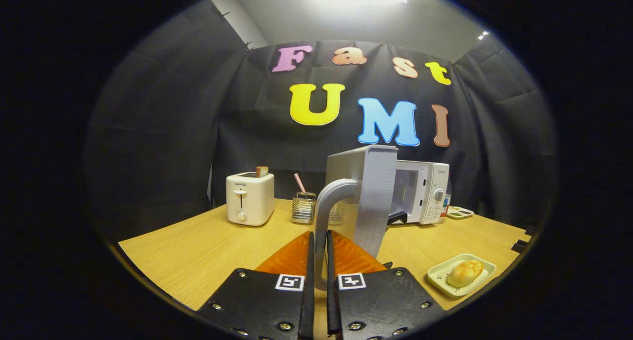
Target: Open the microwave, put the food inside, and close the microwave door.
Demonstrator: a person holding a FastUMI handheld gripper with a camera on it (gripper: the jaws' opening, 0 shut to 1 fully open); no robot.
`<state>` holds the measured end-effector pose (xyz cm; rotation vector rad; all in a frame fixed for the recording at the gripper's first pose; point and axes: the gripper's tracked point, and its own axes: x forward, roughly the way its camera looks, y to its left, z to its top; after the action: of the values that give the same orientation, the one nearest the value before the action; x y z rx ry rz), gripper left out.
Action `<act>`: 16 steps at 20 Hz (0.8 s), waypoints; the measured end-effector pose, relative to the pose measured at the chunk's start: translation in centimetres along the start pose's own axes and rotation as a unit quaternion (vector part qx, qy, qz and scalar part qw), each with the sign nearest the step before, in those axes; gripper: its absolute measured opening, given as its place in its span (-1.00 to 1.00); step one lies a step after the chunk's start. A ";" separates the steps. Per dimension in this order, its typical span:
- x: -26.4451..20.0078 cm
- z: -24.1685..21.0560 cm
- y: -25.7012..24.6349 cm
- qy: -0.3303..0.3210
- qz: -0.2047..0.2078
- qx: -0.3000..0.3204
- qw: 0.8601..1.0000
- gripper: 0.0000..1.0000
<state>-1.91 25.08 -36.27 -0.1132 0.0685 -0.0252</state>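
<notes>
1. While the gripper [319,241] held the door handle [330,201] of the microwave [423,191], its two orange fingers [292,256] stood narrow, pressed one on each side of the grey bar, and the door [368,196] was swung well out toward the camera, with the cavity open behind it.
2. The step in hand looked like the last of the opening. To do it well, the pull should follow the door's arc round its hinge, not run straight back, so the bar would not slip between the fingers or drag the oven across the table [198,251].
3. The door seemed wide enough already; letting go cleanly, by spreading the fingers before backing off, would be the next care.
4. The food, a bun [465,272], lay on a small plate [437,276] on the table to the right of the fingers, well apart from the oven, not yet picked up.
5. The hinge and most of the cavity floor were hidden behind the door. The handle's lower end was cut off by the fingers, so how deep the grip sat could not be told.
</notes>
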 end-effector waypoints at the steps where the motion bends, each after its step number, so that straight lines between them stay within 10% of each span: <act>1: -0.8 -0.1 0.0 -0.004 0.005 -0.003 1.000 -0.79; 4: -3.2 1.1 0.6 -0.032 0.055 -0.026 0.998 -0.64; 6: -4.9 0.6 -1.1 -0.030 0.072 -0.043 0.996 0.34; 8: -6.3 -0.4 -4.1 -0.025 0.076 -0.057 0.995 0.63; 16: -7.5 -5.8 -19.8 0.018 0.041 -0.062 0.997 0.92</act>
<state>-10.24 5.02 -39.21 -0.2340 0.1106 0.0581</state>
